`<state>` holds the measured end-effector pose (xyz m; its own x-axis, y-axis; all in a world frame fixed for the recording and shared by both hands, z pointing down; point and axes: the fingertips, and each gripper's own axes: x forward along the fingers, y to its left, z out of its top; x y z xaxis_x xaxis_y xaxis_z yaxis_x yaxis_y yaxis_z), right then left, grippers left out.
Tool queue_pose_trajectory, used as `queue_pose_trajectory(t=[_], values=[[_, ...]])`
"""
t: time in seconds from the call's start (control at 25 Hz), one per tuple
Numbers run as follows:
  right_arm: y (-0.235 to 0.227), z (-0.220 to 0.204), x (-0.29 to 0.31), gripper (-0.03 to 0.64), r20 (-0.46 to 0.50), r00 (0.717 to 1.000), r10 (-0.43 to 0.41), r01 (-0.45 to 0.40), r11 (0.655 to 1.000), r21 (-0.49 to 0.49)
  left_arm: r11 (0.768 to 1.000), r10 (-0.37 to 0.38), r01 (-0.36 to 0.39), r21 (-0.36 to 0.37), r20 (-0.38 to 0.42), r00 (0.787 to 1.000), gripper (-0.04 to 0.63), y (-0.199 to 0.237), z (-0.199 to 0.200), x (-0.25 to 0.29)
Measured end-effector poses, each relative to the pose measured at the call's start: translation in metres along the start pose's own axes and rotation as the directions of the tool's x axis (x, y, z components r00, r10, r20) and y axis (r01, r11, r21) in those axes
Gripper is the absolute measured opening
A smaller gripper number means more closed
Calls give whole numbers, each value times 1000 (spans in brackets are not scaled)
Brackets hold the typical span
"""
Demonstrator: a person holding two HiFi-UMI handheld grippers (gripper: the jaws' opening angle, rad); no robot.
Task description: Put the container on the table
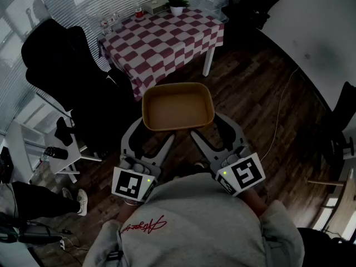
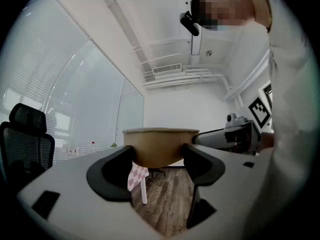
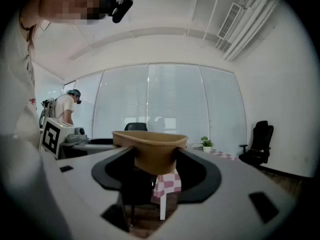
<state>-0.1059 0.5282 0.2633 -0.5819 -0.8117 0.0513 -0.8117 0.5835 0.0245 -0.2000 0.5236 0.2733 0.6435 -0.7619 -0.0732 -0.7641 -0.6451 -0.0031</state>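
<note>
**You are holding the container in both claws, short of the bench.**

You are gripping the container (image 1: 178,107), a shallow tan tray of matte, paper-like material with rounded corners and a rolled rim. It is hanging in the air on the near side of the bench (image 1: 167,43), over the dark wood-plank floor (image 1: 250,110), and is not touching the bench. Your left claw (image 1: 151,137) is pressing its curved black pads against the tapering wall at the end nearest you. Your right claw (image 1: 212,129) is clamping the same end just beside it, both pointing level towards the bench. The bench is wearing a red-and-white checked cloth over white legs, with a small potted plant (image 1: 177,3) standing at its far edge.
</note>
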Motion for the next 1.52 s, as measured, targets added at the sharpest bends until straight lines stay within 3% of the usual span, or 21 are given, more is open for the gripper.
queue_pose_trajectory(t=[0.68,0.96,1.12,1.52], values=[[5,-5,-13,262,1,1000,-22,22,1000,3,1000,-22,22,-19,25,999,313,-10,-2,-6],[10,-3,-15,262,-1,999,-35,35,999,-6,1000,-17,17,-12,-19,1000,313,-8,-5,-10],[12,-4,-17,262,-1,999,-41,41,999,-9,1000,-28,28,-13,17,999,313,-10,-1,-11],[11,-5,-17,262,-4,999,-52,52,999,-9,999,-37,37,-22,17,999,313,-8,-6,-10]])
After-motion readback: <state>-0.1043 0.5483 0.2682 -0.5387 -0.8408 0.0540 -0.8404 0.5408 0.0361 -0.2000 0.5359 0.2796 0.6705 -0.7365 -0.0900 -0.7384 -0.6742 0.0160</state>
